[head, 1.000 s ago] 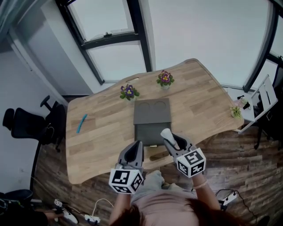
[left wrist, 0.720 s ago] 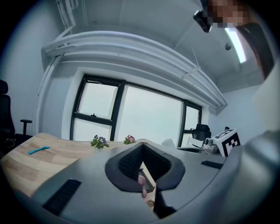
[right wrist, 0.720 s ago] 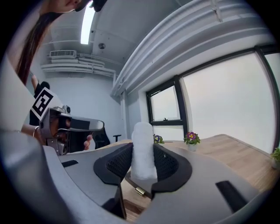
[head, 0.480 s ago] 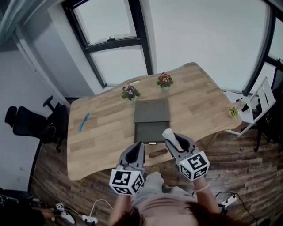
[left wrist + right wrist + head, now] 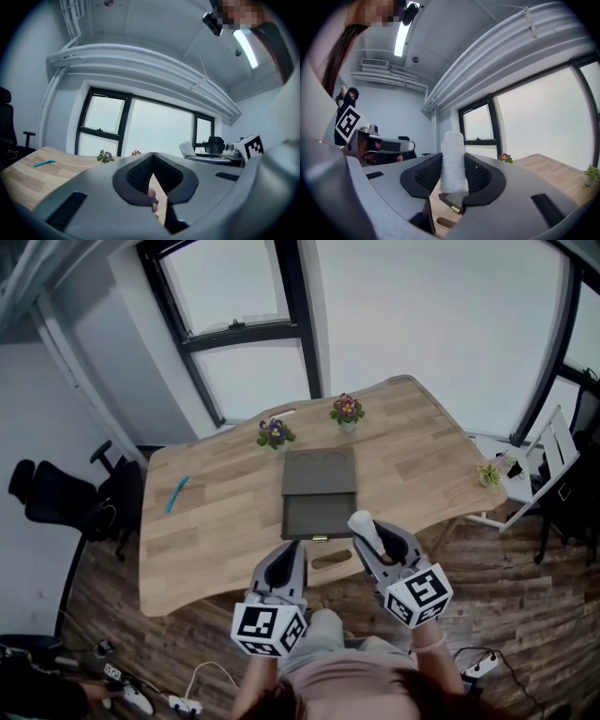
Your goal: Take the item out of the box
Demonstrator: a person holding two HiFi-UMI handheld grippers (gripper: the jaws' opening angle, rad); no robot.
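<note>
On the wooden table [image 5: 216, 531] a dark grey box [image 5: 287, 517] lies open, its lid [image 5: 320, 472] folded flat away from me. My right gripper [image 5: 367, 538] hovers over the table's near edge, just right of the box, shut on a white roll [image 5: 362, 527] that sticks up past the pads. In the right gripper view the white roll [image 5: 453, 161] stands upright, pinched in my right gripper [image 5: 453, 176]. My left gripper [image 5: 292, 551] sits near the box's front left corner; in its own view the left gripper [image 5: 153, 163] is shut with nothing in it.
Two small flower pots [image 5: 275, 433] [image 5: 346, 410] stand behind the box. A blue object [image 5: 175, 493] lies at the table's left. An oval slot [image 5: 330, 559] is cut near the front edge. A black chair [image 5: 56, 502] stands left, a side table with a plant [image 5: 487, 474] right.
Both grippers have drawn slightly back toward me and away from the box, the right one still carrying the white roll. The box has not moved.
</note>
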